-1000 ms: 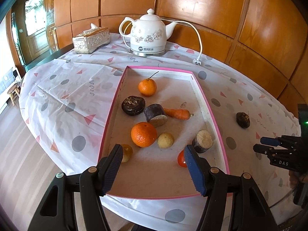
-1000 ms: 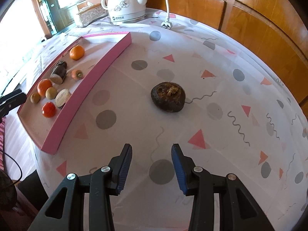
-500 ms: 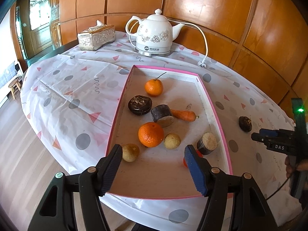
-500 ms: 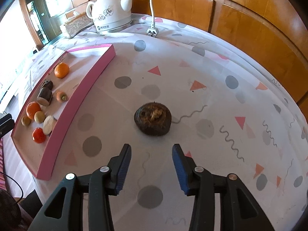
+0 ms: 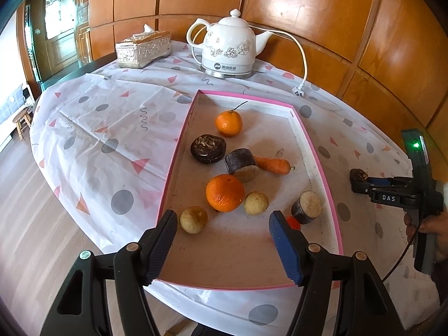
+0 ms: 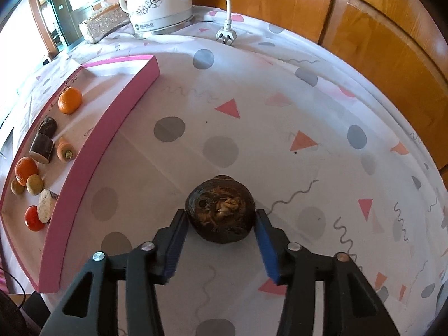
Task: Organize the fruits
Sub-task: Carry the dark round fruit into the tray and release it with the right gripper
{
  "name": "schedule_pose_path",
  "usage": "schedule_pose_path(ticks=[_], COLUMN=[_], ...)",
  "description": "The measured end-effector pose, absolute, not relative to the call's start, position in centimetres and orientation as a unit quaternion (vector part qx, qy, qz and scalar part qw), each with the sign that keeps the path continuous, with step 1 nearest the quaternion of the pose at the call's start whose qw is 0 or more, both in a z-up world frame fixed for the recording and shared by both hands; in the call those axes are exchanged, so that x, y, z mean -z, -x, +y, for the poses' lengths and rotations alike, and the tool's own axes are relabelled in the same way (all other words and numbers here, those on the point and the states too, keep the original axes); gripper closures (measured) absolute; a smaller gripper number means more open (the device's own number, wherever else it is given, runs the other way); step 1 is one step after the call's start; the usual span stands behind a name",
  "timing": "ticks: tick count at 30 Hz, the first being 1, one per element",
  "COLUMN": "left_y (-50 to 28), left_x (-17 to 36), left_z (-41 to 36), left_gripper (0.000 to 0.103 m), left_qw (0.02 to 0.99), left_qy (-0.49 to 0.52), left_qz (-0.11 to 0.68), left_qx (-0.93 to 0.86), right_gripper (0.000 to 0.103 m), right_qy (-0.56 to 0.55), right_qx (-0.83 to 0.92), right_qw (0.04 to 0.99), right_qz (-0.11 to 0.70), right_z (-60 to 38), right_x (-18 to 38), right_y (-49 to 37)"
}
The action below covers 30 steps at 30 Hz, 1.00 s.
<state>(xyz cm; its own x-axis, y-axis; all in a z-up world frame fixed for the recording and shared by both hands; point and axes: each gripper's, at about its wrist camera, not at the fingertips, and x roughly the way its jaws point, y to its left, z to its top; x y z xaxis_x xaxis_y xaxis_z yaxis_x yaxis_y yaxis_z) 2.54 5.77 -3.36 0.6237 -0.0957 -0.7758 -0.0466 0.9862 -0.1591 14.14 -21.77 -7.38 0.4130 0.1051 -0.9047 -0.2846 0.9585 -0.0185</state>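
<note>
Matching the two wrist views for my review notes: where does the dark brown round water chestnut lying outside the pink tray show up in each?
Left wrist: the dark brown round water chestnut is at the far right, at the right gripper tips.
Right wrist: low centre, between the open fingers.
Shared landmark: white ceramic kettle.

Two oranges point(image 5: 228, 123), two water chestnuts point(image 5: 208, 148), one carrot point(image 5: 273, 165)
</note>
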Motion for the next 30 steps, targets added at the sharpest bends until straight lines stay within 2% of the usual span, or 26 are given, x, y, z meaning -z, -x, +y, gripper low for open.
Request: schedule_pose_path(ticks=[17,30], left_y=[-1.9,-1.2], left_x=[3.0,2.5], left_z=[5.0,5.9], left_gripper=[0.034,0.032], left_qw=[0.9,0.903], left_qy=[0.078,0.083], left_qz=[0.429,0.422], left_qx=[0.025,0.008], right_gripper=[0.054,0.053], right_qy=[0.077,0.054], right_qx=[-0.139,-0.134], right_qw=[0.818,0.832], right_qz=[0.553,0.536], right_z=[-21.7,-21.5], right_x=[7.2,7.4], right_y=[-7.6,-7.5])
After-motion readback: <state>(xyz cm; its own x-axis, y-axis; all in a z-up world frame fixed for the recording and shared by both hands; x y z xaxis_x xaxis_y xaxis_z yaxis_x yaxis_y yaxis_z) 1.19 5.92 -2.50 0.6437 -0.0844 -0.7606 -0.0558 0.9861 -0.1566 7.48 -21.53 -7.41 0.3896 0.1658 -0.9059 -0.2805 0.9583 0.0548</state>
